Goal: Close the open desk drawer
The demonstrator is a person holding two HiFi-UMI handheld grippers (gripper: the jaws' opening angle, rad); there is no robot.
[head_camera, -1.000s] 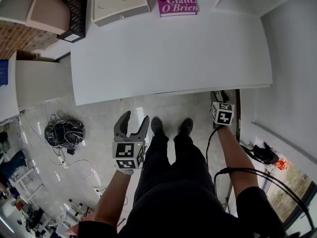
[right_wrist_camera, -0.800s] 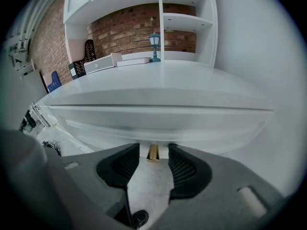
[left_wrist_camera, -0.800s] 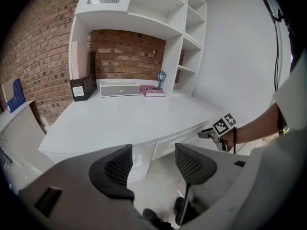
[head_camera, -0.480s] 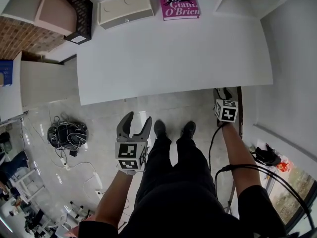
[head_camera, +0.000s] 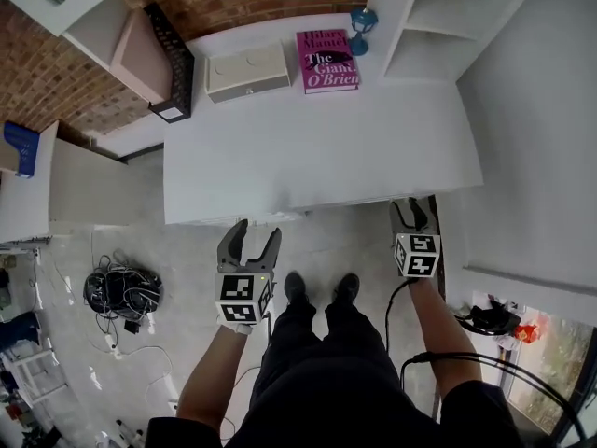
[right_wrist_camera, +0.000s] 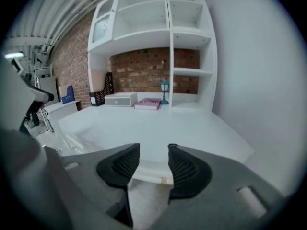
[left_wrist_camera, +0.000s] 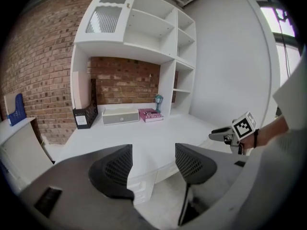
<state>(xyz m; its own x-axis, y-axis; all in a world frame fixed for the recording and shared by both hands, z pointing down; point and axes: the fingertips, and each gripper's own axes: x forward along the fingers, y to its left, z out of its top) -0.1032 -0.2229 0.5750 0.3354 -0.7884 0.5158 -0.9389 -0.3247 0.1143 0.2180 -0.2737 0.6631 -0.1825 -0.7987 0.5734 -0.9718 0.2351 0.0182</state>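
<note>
Progress looks to be at the very start: neither of the 2 grippers touches the drawer, and the push that would shut it is not yet made. The drawer (left_wrist_camera: 138, 187) belongs to the white stack of fronts under the front edge of the surface (head_camera: 326, 147), toward its front-left corner. In the head view only a thin white lip shows along that edge, so how far the drawer stands out cannot be told. In the left gripper view the fronts are small and lie well beyond the jaws.

The left gripper (head_camera: 258, 230) hangs over the floor (head_camera: 187, 250) just short of the front edge, near that corner. Its jaws are spread wide with nothing in them. The right gripper (head_camera: 410, 211) hovers by the front-right corner, well apart from the drawer, its jaws parted by a narrower gap and likewise empty. Both point toward the surface and somewhat down.

A pink book (head_camera: 328, 61) and a grey box (head_camera: 246, 71) lie along the back edge and play no part.

All of the task seems to be left. 1 gripper, most likely the left as the nearer, would need to come down to the drawer front and press it in until flush.
</note>
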